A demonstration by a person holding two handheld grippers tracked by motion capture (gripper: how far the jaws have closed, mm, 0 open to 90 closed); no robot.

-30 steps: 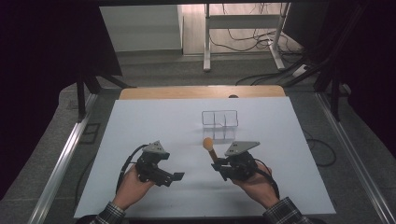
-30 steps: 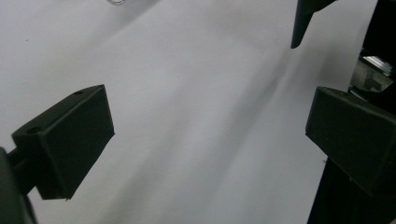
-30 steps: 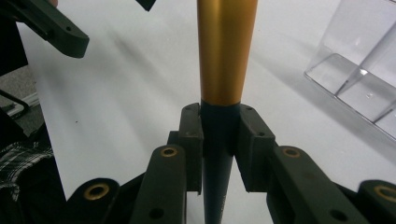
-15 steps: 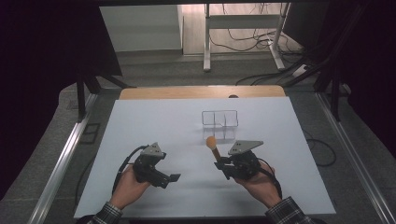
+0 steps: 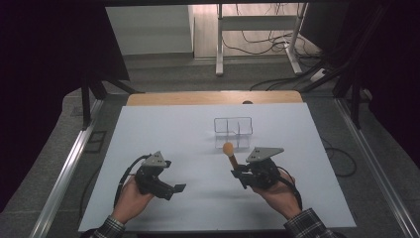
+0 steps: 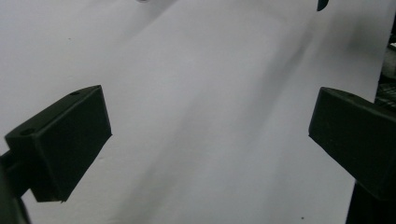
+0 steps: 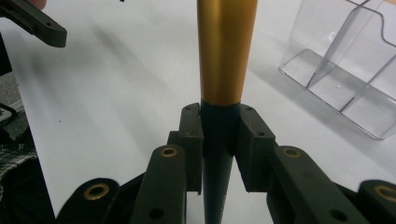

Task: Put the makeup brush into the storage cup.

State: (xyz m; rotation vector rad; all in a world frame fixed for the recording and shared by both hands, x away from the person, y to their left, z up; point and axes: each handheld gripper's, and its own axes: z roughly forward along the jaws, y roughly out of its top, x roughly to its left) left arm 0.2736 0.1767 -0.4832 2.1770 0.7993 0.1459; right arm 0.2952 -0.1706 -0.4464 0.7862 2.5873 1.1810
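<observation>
your right gripper (image 7: 219,135) is clamped on the dark stem of a brush (image 7: 226,51) with a gold-orange handle, held up just short of the clear divided holder (image 5: 233,130). your left gripper (image 6: 205,144) is spread wide over the bare table (image 5: 173,134). tilt and the brush could catch the light holder's wall and shove it.

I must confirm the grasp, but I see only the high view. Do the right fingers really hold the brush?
Observer: Yes. In the right gripper view the fingers clamp the brush on its dark handle, just below the gold part.
Operator: Is the left gripper empty?
Observer: Yes. Its fingers stand wide apart with bare table between them.
Operator: What is the clear box?
Observer: An organizer with inner dividers and nothing in the compartments that show.
</observation>
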